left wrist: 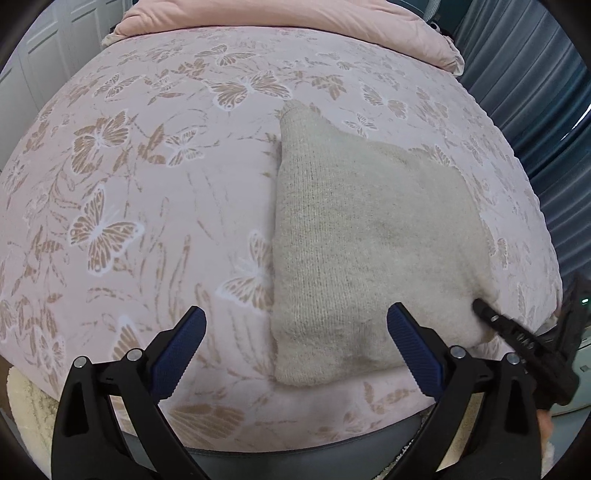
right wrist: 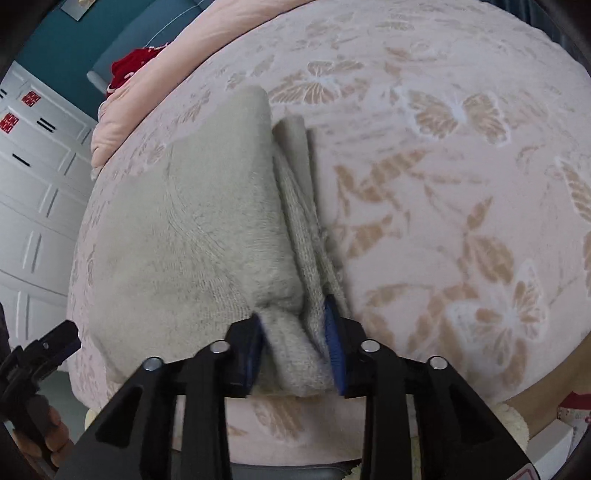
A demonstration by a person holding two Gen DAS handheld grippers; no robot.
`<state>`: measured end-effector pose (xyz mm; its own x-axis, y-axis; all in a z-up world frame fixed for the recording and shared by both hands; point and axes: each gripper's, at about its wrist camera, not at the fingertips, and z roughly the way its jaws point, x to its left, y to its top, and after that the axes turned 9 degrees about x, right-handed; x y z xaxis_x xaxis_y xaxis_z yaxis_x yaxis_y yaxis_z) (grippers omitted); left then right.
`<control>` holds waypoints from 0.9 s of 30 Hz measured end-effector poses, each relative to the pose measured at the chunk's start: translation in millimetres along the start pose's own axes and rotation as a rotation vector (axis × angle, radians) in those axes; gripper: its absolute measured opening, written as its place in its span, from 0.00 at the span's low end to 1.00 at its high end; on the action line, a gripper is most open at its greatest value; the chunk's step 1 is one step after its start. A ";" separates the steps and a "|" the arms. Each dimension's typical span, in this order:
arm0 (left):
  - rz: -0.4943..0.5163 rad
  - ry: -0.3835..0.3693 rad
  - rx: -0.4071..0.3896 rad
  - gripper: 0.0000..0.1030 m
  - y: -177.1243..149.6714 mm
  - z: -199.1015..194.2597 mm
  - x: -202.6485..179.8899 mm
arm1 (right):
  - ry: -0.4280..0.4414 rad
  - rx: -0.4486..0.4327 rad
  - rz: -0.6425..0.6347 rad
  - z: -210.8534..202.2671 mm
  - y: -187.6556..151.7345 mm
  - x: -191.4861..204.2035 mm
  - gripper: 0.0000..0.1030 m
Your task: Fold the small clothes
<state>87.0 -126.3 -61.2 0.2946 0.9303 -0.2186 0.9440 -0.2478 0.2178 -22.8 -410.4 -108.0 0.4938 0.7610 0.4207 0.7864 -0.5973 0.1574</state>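
A beige knit garment [left wrist: 369, 240] lies folded on a pink bed cover with butterfly print [left wrist: 147, 184]. My left gripper [left wrist: 295, 325] is open, its blue pads spread over the garment's near left corner, holding nothing. My right gripper [right wrist: 295, 332] is shut on the garment's near right edge [right wrist: 295, 350], with several layers bunched between the blue pads. The garment [right wrist: 192, 229] fills the left middle of the right wrist view. The right gripper also shows in the left wrist view [left wrist: 480, 306] at the garment's right corner.
A pink duvet [left wrist: 295, 22] lies folded at the head of the bed. Blue curtains [left wrist: 535, 92] hang to the right. White cupboard doors [right wrist: 33, 184] stand beyond the bed. A red item [right wrist: 129, 70] lies by the duvet. A cream rug [left wrist: 26, 406] lies below the bed's near edge.
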 end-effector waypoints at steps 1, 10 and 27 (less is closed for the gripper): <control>-0.003 -0.010 0.017 0.94 2.5 5.6 0.1 | 0.009 -0.014 0.002 -7.1 1.2 2.6 0.36; -0.124 -0.212 0.080 0.95 29.8 63.4 14.0 | 0.137 0.069 0.080 26.9 31.7 -2.1 0.86; 0.022 -0.361 0.162 0.52 13.3 -0.8 -21.6 | 0.260 -0.090 0.039 -72.0 -18.3 35.5 0.34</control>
<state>93.1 -149.5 -52.8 0.3213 0.7763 -0.5424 0.9394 -0.3334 0.0795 -46.4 -390.7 -31.6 0.4021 0.6535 0.6413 0.7268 -0.6538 0.2105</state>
